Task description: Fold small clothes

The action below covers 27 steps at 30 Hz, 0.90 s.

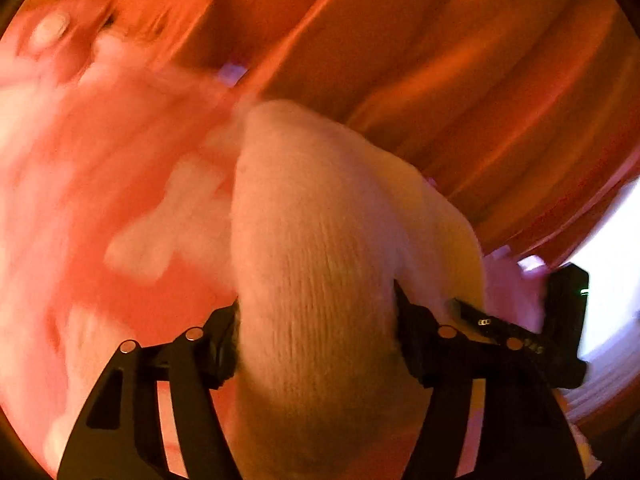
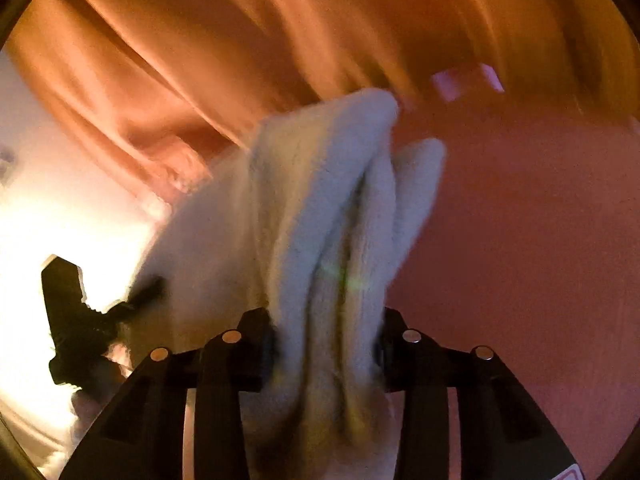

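Knit garment (image 1: 316, 240), cream, ribbed, bunched betw. both tongs.

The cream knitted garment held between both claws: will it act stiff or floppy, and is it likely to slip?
Probably floppy: the cream knitted garment bunches into soft folds in the right claw. Likely light, since it drapes loosely through the left claw. Its fuzzy knit looks grippy, so slipping seems unlikely.
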Each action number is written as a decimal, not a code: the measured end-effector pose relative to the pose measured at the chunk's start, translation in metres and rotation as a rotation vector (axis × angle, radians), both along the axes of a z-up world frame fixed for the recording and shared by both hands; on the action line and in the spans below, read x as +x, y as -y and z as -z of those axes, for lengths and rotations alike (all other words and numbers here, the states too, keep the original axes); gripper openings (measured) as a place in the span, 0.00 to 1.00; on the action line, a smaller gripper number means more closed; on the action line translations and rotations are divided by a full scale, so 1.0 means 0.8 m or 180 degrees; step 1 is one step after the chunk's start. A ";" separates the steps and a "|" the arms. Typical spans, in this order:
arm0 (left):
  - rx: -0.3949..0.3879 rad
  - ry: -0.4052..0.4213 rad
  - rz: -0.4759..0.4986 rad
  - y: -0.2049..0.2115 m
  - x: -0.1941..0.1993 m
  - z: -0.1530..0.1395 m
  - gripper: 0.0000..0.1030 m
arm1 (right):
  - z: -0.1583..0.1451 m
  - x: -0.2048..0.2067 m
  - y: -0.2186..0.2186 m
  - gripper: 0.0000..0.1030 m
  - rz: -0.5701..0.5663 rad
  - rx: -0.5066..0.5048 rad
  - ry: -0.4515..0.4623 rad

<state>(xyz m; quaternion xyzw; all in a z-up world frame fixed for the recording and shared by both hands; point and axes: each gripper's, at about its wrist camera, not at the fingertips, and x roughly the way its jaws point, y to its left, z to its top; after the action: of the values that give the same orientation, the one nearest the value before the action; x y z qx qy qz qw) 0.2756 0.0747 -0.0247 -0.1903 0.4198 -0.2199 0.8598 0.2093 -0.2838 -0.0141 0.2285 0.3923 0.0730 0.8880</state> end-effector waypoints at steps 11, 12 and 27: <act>0.0849 0.0265 -0.0225 0.024 -0.042 -0.022 0.70 | -0.021 -0.052 -0.041 0.40 0.0252 -0.0874 -0.0076; 0.0885 0.0269 -0.0244 0.026 -0.049 -0.029 0.69 | -0.032 -0.061 -0.041 0.40 0.0302 -0.0911 -0.0056; 0.1346 0.0303 -0.0561 0.032 -0.226 -0.023 0.95 | -0.023 -0.253 -0.095 0.81 0.0877 -0.1483 -0.0037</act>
<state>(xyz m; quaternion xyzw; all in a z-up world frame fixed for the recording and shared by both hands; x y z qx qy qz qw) 0.0950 0.0490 -0.0066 -0.0312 0.3973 -0.0598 0.9152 0.0070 -0.2078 0.0044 0.0696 0.3688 -0.1421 0.9159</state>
